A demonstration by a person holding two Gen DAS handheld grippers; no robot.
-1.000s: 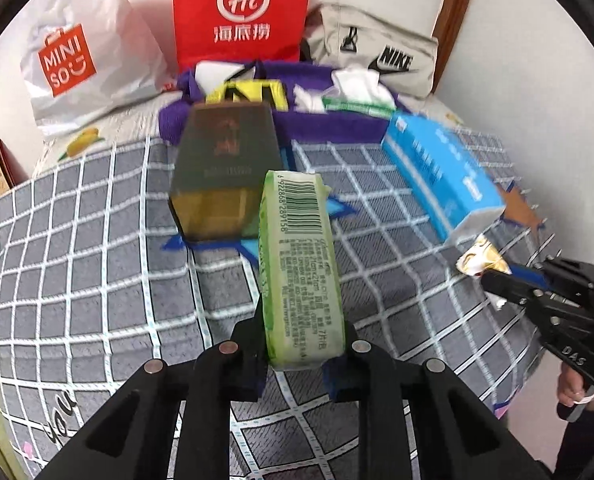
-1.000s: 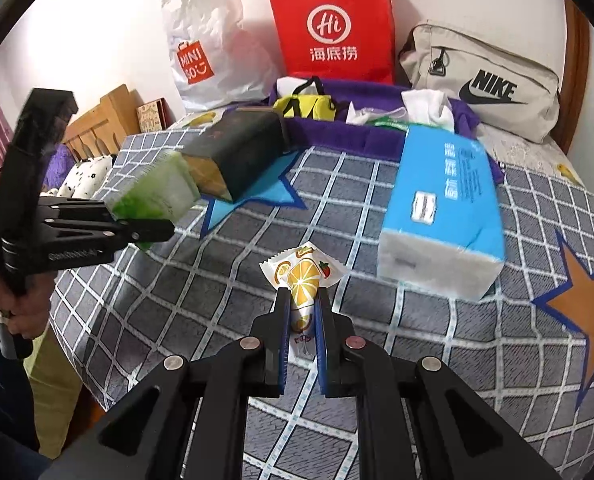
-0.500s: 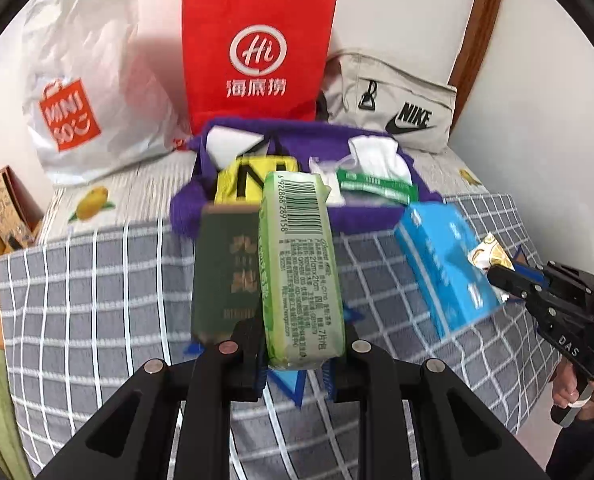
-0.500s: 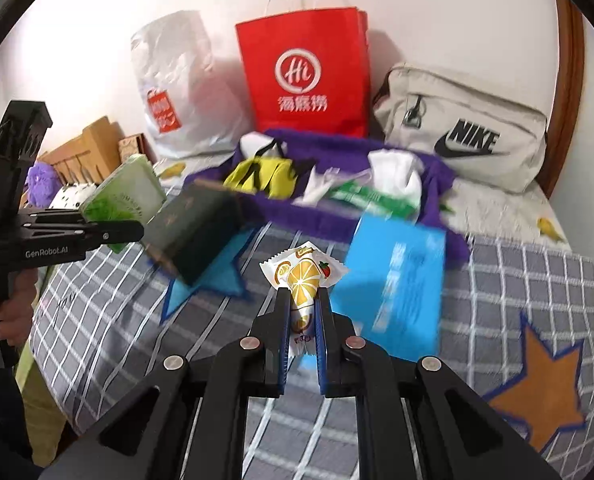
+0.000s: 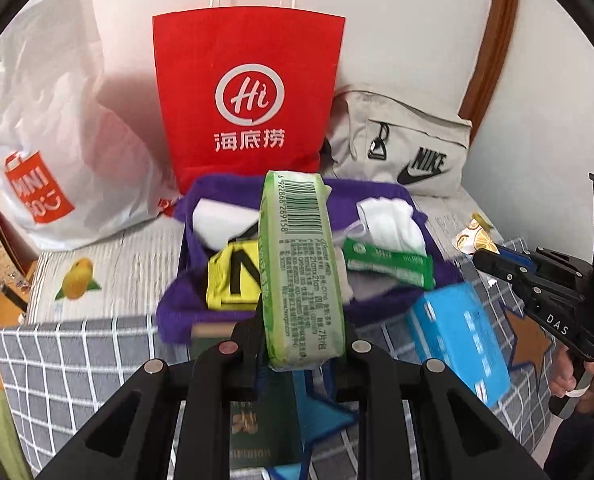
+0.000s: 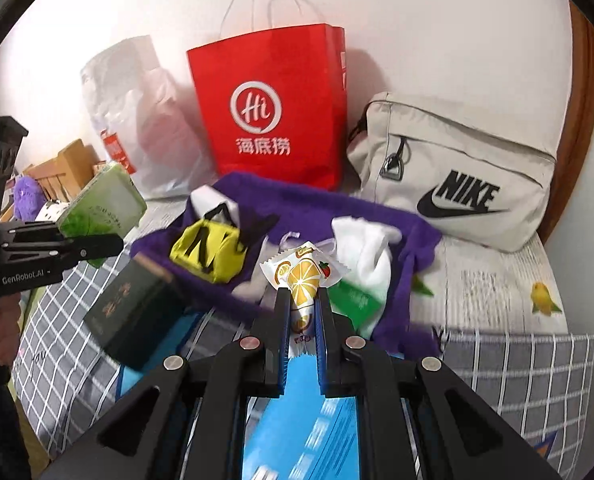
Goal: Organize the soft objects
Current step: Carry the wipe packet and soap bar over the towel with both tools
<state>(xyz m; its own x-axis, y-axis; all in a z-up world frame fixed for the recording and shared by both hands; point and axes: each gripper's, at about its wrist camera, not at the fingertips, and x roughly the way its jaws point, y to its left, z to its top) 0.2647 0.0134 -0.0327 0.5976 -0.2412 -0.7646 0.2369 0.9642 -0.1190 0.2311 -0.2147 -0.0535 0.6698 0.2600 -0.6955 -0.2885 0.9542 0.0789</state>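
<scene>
Bed [image 5: 77,344]: purple cloth [image 5: 169,316], blue tissue pack [image 5: 457,336], 3 bags.

Black left gripper [image 5: 303,350] has silver screws, blue-padded fingers.

Your green tissue pack [image 5: 301,268] hides the middle of the purple cloth [image 5: 225,188] behind it. The blue tissue box [image 6: 297,424] is motion-blurred and cut off by your right claw's arms — its print unreadable. The dark green box [image 5: 257,432] sits half hidden near your left claw.
</scene>
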